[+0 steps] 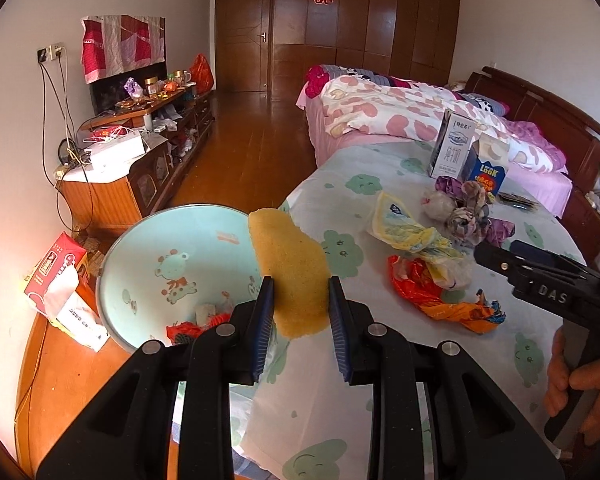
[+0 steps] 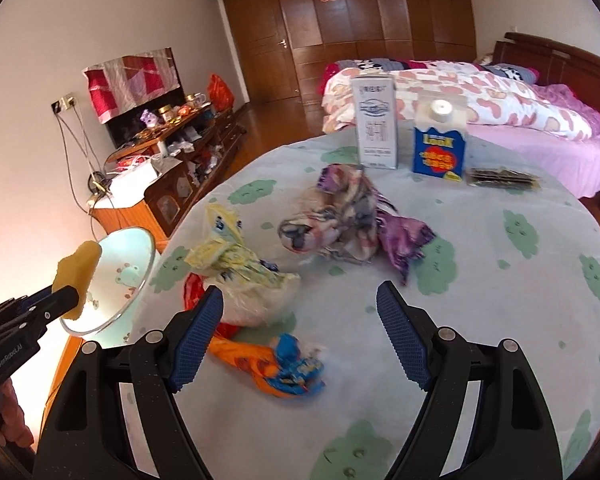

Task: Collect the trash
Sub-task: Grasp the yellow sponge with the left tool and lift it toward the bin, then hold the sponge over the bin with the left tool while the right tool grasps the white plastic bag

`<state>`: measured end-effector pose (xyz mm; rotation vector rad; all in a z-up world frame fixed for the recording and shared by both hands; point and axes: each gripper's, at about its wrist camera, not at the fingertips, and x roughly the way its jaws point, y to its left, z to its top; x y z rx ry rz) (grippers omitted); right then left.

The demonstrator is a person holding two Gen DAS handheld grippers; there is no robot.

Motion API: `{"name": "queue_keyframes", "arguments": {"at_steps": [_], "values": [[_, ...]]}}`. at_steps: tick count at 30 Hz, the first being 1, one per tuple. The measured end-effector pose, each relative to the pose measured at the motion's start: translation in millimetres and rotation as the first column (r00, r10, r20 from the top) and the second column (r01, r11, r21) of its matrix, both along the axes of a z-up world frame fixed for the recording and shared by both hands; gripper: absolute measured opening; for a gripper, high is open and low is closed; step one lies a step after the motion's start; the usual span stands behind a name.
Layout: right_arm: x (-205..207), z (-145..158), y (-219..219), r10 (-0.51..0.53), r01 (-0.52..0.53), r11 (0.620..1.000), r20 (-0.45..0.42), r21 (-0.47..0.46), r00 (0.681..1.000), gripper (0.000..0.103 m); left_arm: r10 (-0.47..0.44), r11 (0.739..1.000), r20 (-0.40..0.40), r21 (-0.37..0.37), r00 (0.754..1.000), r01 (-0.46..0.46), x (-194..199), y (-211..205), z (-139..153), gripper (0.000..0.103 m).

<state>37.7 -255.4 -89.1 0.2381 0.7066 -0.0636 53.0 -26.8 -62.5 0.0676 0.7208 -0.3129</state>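
Yellow sponge [image 1: 290,276] clamped upright between the jaws of the left gripper [image 1: 301,300], held in the air over the left edge of the bench [image 2: 500,320], just beside the rim of the basin [image 1: 148,240]. Basin pale blue with cartoon animals, tilted toward the camera, just off that same left edge; red scraps [image 1: 184,330] already lying in its bottom. Right gripper [image 2: 300,332] with jaws wide apart and nothing between them, hovering over the near part of the bench above an orange-and-blue wrapper [image 2: 276,364]. Behind that, near the left edge, a yellow-and-white wrapper [image 2: 236,260] lying over a red one [image 1: 410,276]. Toward the middle, a crumpled purple-and-grey wrapper [image 2: 348,216]. At the far edge, standing upright side by side, a white carton [image 2: 375,120] and a blue carton [image 2: 440,148], with dark flat packets [image 2: 500,178] just right of them. Bench covered by a cloth with green cloud faces. Beyond the far edge, a bed [image 2: 540,136] with pink bedding.
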Motion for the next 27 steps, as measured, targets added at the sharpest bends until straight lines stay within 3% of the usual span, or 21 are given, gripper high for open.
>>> {"name": "queue_keyframes", "arguments": {"at_steps": [3,6,9,10,13,21,27], "values": [[31.2,-4.5,10.0,0.089,-0.086,0.995,-0.044,0.055,0.995,0.078,0.025,1.000,-0.004,-0.016,1.000,-0.025,6.7,10.6,0.6,0.027],[59.0,-16.2,21.3,0.120,-0.117,0.993,-0.101,0.033,0.988,0.077,0.045,0.999,-0.011,-0.027,0.999,-0.045,11.6,18.8,-0.8,0.027],[76.6,-32.4,24.4,0.114,-0.110,0.993,-0.175,0.034,0.978,0.065,0.057,0.998,-0.024,-0.036,0.998,-0.058,14.0,24.6,-4.5,0.027],[77.5,-34.4,24.4,0.123,-0.115,0.992,-0.186,0.057,0.975,0.047,0.060,0.997,-0.028,-0.039,0.998,-0.062,15.0,25.9,-5.6,0.027],[72.8,-36.5,19.1,0.117,-0.097,0.988,-0.181,0.119,0.976,0.034,0.063,0.997,-0.030,-0.045,0.998,-0.064,14.3,28.2,-6.7,0.027],[31.0,-17.8,15.2,0.072,-0.065,0.993,-0.077,0.096,0.994,0.031,0.056,0.997,-0.013,-0.054,0.998,-0.057,5.4,29.0,0.3,0.027],[15.6,-15.8,1.7,0.054,-0.045,0.993,-0.082,0.108,0.995,0.032,0.056,0.997,-0.009,-0.057,0.998,-0.056,0.5,30.5,2.3,0.027]]}}
